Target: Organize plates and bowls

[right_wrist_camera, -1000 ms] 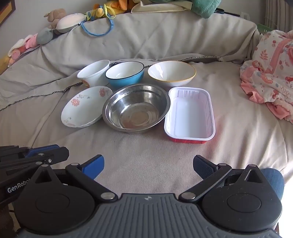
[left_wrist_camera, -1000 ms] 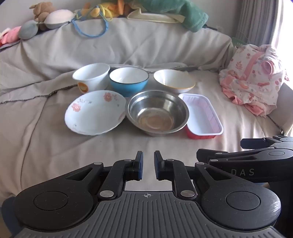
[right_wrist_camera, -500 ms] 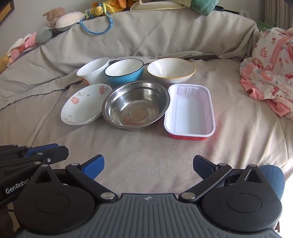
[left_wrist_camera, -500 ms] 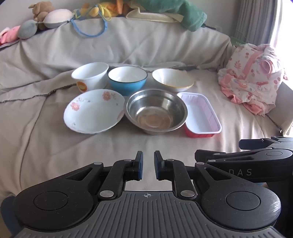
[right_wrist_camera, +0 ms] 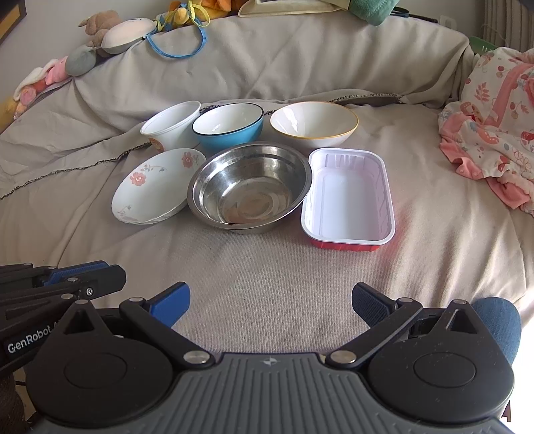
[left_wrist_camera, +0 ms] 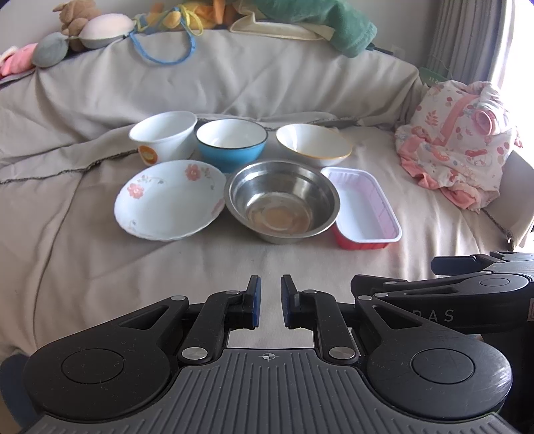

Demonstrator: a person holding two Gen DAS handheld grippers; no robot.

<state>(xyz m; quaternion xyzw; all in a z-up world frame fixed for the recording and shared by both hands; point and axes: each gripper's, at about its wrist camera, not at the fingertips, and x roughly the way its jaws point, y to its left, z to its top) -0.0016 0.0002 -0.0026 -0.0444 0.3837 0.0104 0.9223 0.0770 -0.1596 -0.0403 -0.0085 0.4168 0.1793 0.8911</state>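
Black grippers angled toward bowls.

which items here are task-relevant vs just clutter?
Task items:
- white floral plate
- stainless steel bowl
- white tray with red sides
- blue bowl with white inside
- white bowl with yellow rim
- white cup-shaped bowl with orange mark

Clutter:
- pink patterned clothing
- stuffed toys
- green towel

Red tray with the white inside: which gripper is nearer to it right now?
Right, narrowly. The right gripper sits open, just left of the red tray, short of it. The left gripper, shut, sits farther left, facing the steel bowl.
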